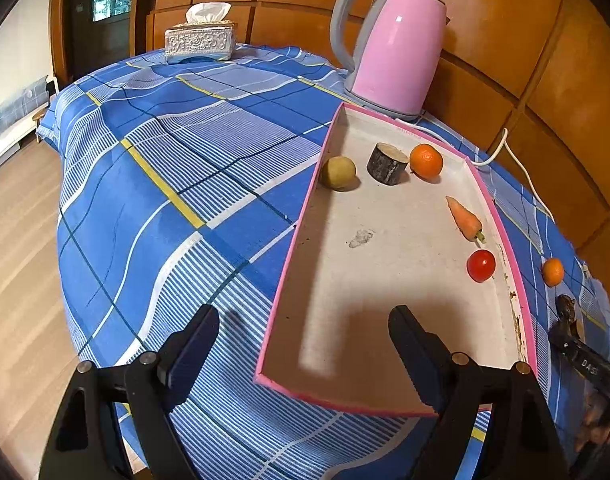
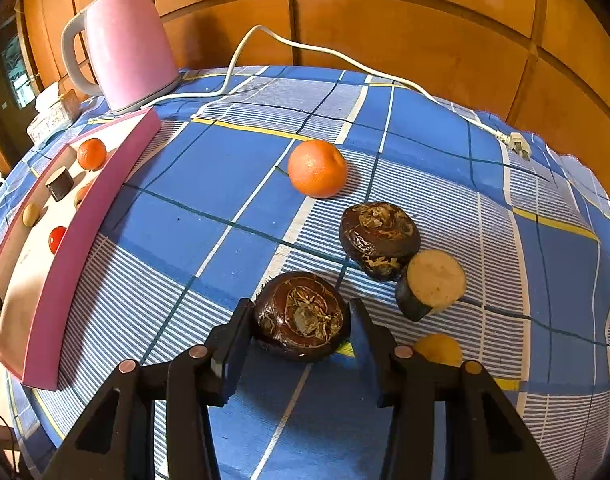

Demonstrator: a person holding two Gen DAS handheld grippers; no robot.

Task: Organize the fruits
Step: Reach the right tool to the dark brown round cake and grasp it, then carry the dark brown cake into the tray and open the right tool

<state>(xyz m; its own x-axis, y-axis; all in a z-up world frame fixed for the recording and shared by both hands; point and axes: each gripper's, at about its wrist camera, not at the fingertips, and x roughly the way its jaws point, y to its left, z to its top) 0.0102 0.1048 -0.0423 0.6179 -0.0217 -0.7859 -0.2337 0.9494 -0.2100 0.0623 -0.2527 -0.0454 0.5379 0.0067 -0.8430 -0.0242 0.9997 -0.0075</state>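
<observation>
A pink-rimmed white tray (image 1: 289, 264) holds a yellow-green fruit (image 1: 338, 172), a dark cut stub (image 1: 386, 163), an orange (image 1: 426, 161), a small carrot (image 1: 464, 218) and a red tomato (image 1: 481, 265). My left gripper (image 1: 305, 344) is open and empty over the tray's near corner. My right gripper (image 2: 301, 322) is shut on a dark brown water chestnut (image 2: 303, 316) on the cloth. Beyond it lie a second water chestnut (image 2: 379, 238), a cut dark stub (image 2: 431, 284), an orange (image 2: 317, 168) and a yellow fruit (image 2: 439, 349) partly hidden behind the right finger.
A pink kettle (image 1: 393, 46) stands behind the tray, and its white cord (image 2: 305, 48) runs across the blue plaid cloth (image 1: 177, 168). A tissue box (image 1: 201, 42) sits at the far edge. The tray (image 2: 71, 248) lies left of my right gripper. Wood panelling backs the table.
</observation>
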